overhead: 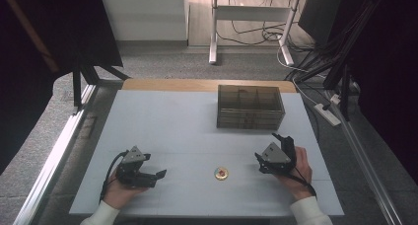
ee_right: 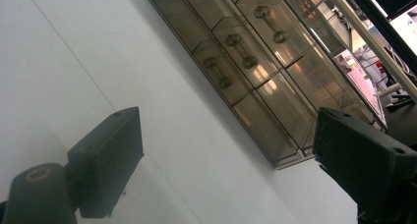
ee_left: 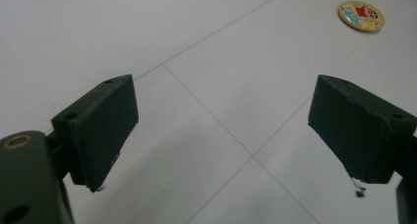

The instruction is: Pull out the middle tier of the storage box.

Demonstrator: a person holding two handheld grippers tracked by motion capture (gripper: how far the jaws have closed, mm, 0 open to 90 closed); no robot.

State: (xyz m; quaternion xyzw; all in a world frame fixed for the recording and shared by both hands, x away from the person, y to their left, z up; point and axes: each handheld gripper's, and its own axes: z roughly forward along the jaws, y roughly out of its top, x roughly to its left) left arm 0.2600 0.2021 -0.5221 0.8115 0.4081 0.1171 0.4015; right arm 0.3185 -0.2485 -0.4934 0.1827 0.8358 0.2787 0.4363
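A small round gold-rimmed badge (overhead: 221, 173) with a red and blue picture lies flat on the pale mat between my two hands. In the left gripper view the badge (ee_left: 361, 15) sits far off at the upper right. My left gripper (overhead: 155, 167) rests low at the front left, pointing right toward the badge, open (ee_left: 221, 130) with bare mat between its jaws. My right gripper (overhead: 268, 146) is at the front right, tilted up, open (ee_right: 226, 155) and holding nothing. It faces a smoky see-through drawer box (ee_right: 255, 62), which stands at the back right of the mat (overhead: 250, 106).
The pale mat (overhead: 167, 121) covers the table, with a wooden strip (overhead: 167, 84) along its far edge. Metal rails run down both sides. Cables and a power strip (overhead: 328, 114) lie on the floor at the right. The drawer box has small knobs (ee_right: 231, 40) on its fronts.
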